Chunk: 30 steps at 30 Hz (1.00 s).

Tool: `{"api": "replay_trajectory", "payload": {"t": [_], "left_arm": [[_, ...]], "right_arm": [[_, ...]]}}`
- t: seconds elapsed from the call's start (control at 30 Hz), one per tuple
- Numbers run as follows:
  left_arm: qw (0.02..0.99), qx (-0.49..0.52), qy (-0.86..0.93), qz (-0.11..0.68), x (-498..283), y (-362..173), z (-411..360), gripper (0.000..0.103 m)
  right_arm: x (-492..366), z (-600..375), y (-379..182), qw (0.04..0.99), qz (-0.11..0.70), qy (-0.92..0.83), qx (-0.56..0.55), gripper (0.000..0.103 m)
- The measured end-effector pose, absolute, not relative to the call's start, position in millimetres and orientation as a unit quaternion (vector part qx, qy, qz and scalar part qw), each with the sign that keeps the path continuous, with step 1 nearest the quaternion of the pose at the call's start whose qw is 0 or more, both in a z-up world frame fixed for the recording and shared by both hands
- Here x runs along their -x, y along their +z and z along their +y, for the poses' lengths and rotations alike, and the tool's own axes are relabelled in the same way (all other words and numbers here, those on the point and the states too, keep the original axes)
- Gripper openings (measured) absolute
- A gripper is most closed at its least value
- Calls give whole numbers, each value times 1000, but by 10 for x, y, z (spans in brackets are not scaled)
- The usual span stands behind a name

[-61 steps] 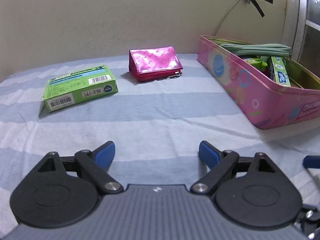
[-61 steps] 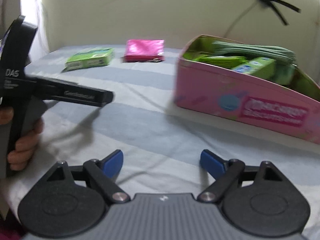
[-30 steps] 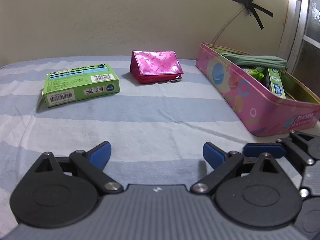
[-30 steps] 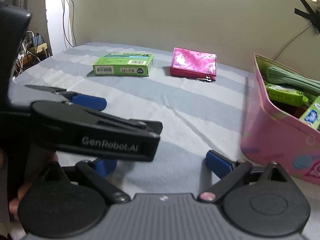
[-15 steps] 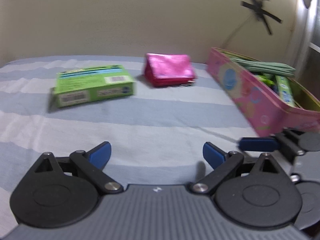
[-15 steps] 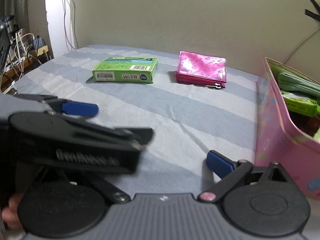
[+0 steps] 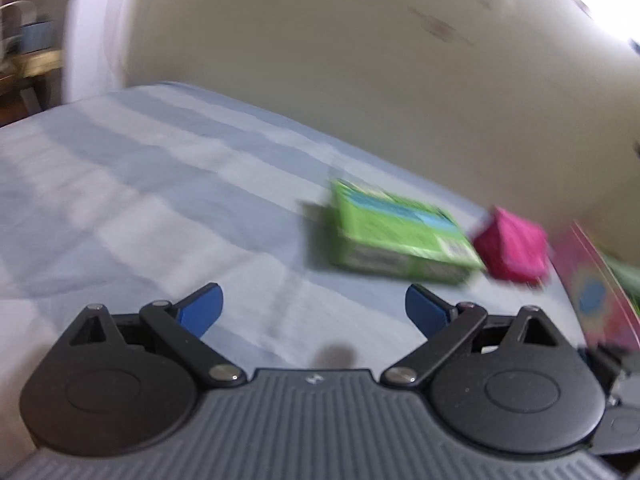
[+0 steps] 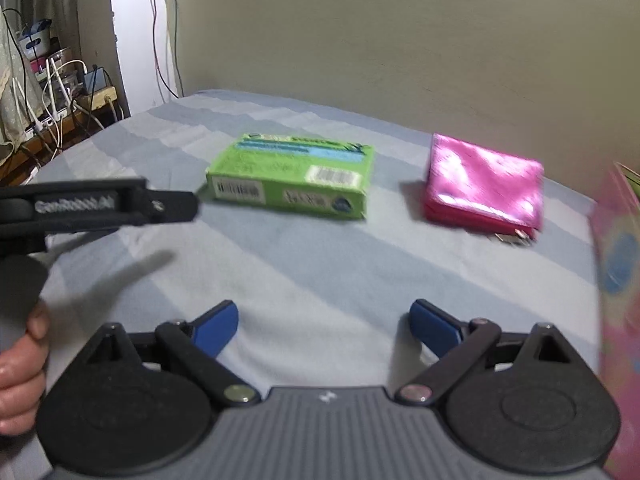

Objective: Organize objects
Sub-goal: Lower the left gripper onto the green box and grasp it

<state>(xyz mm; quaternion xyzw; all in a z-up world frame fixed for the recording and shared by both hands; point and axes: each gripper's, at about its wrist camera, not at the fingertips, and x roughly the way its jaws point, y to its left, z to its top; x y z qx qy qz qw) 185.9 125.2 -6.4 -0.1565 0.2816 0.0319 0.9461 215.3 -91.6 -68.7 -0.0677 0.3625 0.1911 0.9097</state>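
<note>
Stretching across both views, a striped bedsheet [image 8: 320, 264] carries the three things at issue: a pink tin [image 8: 618, 264] at the right edge, a green box [image 8: 296, 180] lying flat near the far wall, and a shiny pink purse [image 8: 484, 184] just beside it, between box and tin. The right gripper [image 8: 324, 320] hangs low over bare sheet, well short of box and purse, its blue jaws spread wide and holding nothing; the left gripper [image 7: 314, 306], tilted and caught in heavy motion blur, is likewise wide apart and empty, and shows from the side at the right view's left edge with the person's hand [image 8: 20, 372] on its grip. Neither loose item has been picked up yet. The risk from here looks to be haste: a fast, slanted approach could nudge the light box across the soft sheet, or the jaws could slip on the purse's glossy skin, and the two grippers, working close together, could collide.
</note>
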Motion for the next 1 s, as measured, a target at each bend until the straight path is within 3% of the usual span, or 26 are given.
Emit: {"api": "replay_trajectory", "payload": {"t": [0.27,0.57,0.8,0.87,1.0], "left_arm": [[927,259,104,251,-1798,-82,1692,99],[925,268,93,253,-1846,-115,1723,99],[929,240,-14,282,-2398,170,1729,99],[916,243,-43,315,-2657,155,1718,97],[908,242,-40,341,-3012,-3,1688,75]], "right_arm": [[-2645,-579,-665,910,365,195,9,103],[-2791,-576,-657,914,362,181,-19,103],[-2678,-706,-546,930,324,175,3,103],[-2748,-724,-546,927,330,179,3,103],[-2861,-713,-598,915,351,199,-13,103]]}}
